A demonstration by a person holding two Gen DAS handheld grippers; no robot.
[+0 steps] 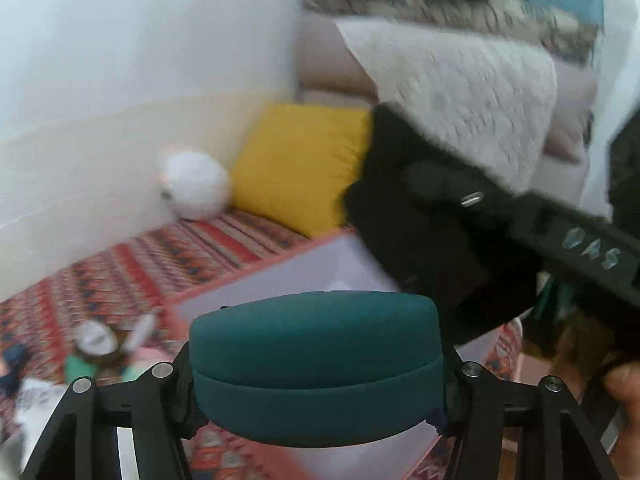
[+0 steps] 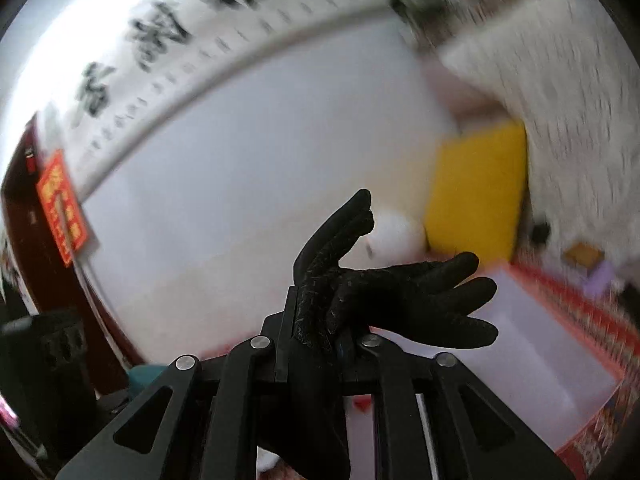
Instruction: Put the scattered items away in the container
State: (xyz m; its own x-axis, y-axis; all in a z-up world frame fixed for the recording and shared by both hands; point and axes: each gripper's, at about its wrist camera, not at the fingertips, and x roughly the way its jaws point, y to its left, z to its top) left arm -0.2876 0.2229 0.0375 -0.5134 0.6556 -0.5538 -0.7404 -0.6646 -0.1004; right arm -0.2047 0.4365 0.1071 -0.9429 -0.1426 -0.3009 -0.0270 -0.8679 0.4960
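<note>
My left gripper (image 1: 318, 396) is shut on a round teal case (image 1: 316, 364), held in the air over a pale plastic container (image 1: 304, 272) on the patterned bedspread. In the left wrist view the right gripper's black body (image 1: 520, 224) crosses the upper right above the container, with a black glove (image 1: 420, 236) hanging from it. My right gripper (image 2: 320, 340) is shut on that black glove (image 2: 392, 292), whose fingers splay to the right above the container (image 2: 532, 356). Both views are motion-blurred.
A yellow cushion (image 1: 300, 168) and a white plush ball (image 1: 194, 184) lean against the wall. Several small items (image 1: 104, 348) lie on the bedspread at the left. A white blanket (image 1: 460, 92) is piled at the right. A person's hand (image 1: 624, 396) shows at the right edge.
</note>
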